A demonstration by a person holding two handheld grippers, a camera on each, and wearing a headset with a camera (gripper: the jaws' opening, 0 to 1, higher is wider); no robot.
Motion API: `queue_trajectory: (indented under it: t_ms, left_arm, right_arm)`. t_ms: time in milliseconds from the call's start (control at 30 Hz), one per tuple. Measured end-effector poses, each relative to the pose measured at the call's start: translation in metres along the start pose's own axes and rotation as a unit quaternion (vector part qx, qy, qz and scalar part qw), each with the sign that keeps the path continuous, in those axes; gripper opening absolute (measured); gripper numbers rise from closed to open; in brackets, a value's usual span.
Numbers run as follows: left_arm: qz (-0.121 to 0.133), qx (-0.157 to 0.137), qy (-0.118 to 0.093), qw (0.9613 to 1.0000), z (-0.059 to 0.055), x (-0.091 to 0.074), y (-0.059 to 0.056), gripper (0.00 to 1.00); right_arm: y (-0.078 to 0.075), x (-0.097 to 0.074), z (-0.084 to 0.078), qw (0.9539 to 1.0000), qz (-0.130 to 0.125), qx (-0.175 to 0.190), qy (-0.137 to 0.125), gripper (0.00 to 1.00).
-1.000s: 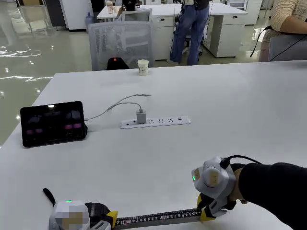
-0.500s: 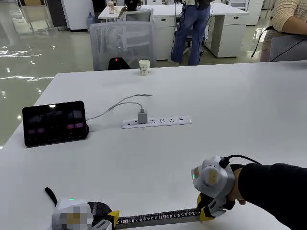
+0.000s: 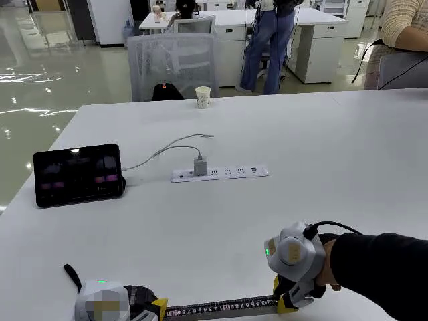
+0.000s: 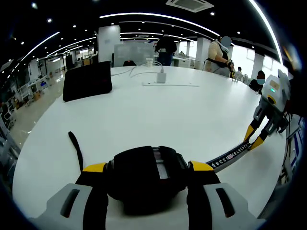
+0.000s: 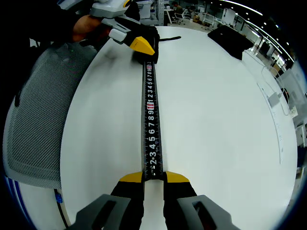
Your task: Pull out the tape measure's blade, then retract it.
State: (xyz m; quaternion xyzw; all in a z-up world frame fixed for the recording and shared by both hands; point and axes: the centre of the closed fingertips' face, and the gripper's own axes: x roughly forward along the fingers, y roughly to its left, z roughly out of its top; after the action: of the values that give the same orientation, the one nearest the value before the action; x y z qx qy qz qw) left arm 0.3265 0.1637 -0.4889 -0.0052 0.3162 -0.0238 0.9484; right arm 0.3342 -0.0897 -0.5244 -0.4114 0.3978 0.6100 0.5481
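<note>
The right gripper has its yellow-tipped jaws pinched narrow on the very end of the blade, with the lowest numbers just ahead of the tips. From there the black blade runs flat and straight across the white table to the tape measure case. The left gripper clamps the case between its two jaws near the table's near edge. The case's strap trails off to one side on the tabletop.

That hold on the blade looks thin to me, since only the tip sits in the jaws and the spring is presumably pulling against it. If the pinch slips, or opens before the blade is walked back, I'd expect the blade to whip home and slap the mouth of the case. Lifting or swinging the right gripper off the line of the blade could twist or kink it. A hard tug might also drag the case askew in the left jaws.

The one container I can see is a paper cup, upright at the far edge and well apart from the work. I cannot tell what is in it. Between the cup and the blade lie a power strip with a charger plugged in and a dark tablet, both well apart from the blade.
</note>
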Motion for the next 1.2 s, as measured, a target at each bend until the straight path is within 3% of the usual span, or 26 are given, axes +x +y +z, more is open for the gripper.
queue_trajectory:
  t_ms: [1200]
  left_arm:
    - [-0.002,0.0,0.003,1.0,-0.001,0.0,0.0,0.61]
  right_arm:
    - [0.002,0.004,0.011,0.9998,-0.01,0.014,0.005,0.12]
